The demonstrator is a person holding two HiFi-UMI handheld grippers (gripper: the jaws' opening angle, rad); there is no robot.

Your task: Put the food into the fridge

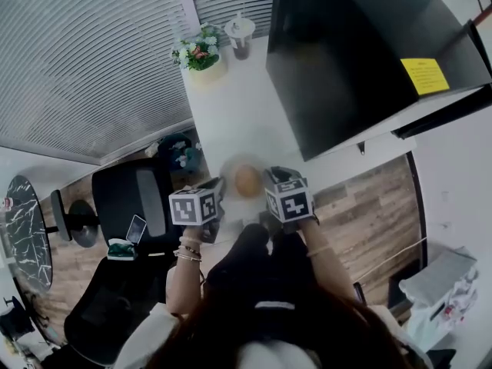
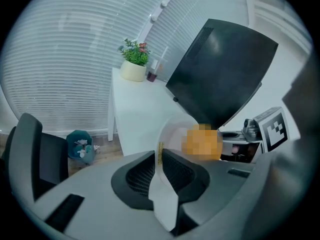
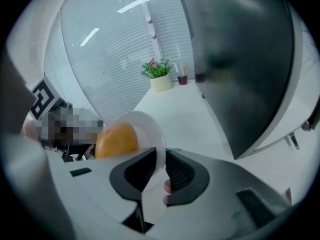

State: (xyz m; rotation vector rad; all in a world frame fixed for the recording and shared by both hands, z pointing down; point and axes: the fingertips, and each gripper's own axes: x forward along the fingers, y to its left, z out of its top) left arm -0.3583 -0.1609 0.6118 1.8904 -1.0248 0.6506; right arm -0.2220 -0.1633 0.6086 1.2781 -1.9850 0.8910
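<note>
My left claw (image 2: 159, 159) and right claw (image 3: 161, 160) each pinch a rim of the plate (image 3: 147, 126) carrying the round orange food (image 3: 116, 140) at the near end of the worktop (image 1: 231, 118), short of the black fridge (image 1: 346, 60); I judge the grasp made, loading yet to do.

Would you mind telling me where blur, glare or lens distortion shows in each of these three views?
Head view: the plate and the orange food on it are smeared, while the dark fridge shows little detail. Left gripper view: fisheye bends the blinds into arcs. Right gripper view: bright streaks of glare cross the blinds; the plate rim is sharp.
</note>
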